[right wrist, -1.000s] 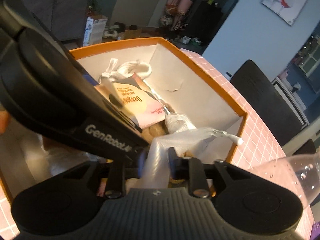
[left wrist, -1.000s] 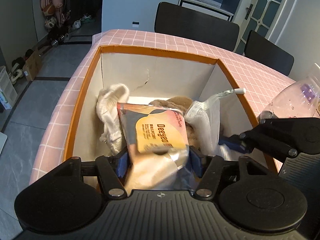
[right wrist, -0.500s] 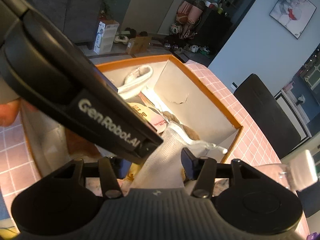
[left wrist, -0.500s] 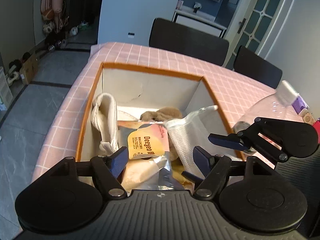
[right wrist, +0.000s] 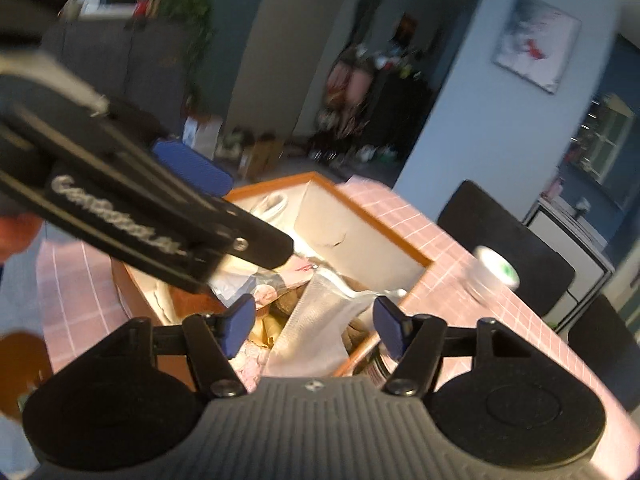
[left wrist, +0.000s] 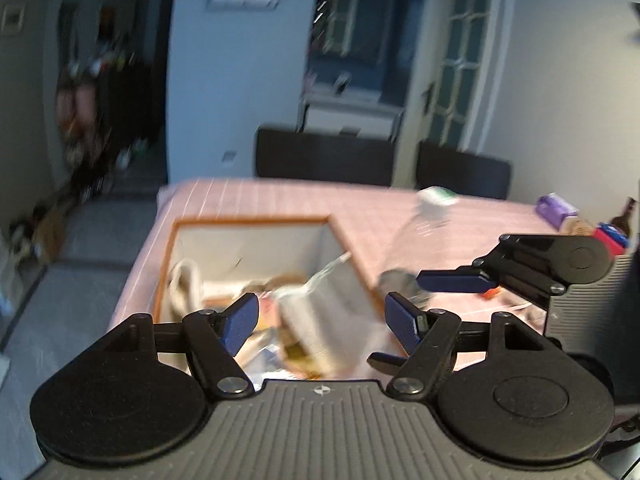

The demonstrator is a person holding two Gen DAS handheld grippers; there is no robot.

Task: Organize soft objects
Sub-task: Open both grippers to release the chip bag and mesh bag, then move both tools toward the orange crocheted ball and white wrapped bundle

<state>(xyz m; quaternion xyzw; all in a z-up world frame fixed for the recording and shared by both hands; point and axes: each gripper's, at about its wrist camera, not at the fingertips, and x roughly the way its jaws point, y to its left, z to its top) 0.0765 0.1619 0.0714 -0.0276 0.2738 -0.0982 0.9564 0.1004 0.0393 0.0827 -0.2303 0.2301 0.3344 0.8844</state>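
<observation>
An orange-rimmed white box (left wrist: 248, 222) (right wrist: 376, 224) on the pink checked table holds a white mesh pouch (left wrist: 332, 312) (right wrist: 316, 328), a white sock (left wrist: 188, 284), a brown plush (right wrist: 288, 300) and a snack packet (right wrist: 272, 292). My left gripper (left wrist: 320, 308) hovers above the box's near end, its wide jaws closing a little with nothing pressed between them. Beside it, over the box's right corner, my right gripper (right wrist: 314, 312) has its jaws opening. The mesh pouch lies below them, clear of the pads. The picture is blurred by motion.
A clear plastic bottle (left wrist: 424, 216) (right wrist: 492, 268) with a green-and-white cap lies on the table right of the box. Small items (left wrist: 556, 206) sit at the far right. Two dark chairs (left wrist: 324, 160) stand behind the table. Grey floor lies to the left.
Both grippers have drawn back and up from the box. The left let go of the snack packet, the right let go of the mesh pouch, and both now stand wider.
</observation>
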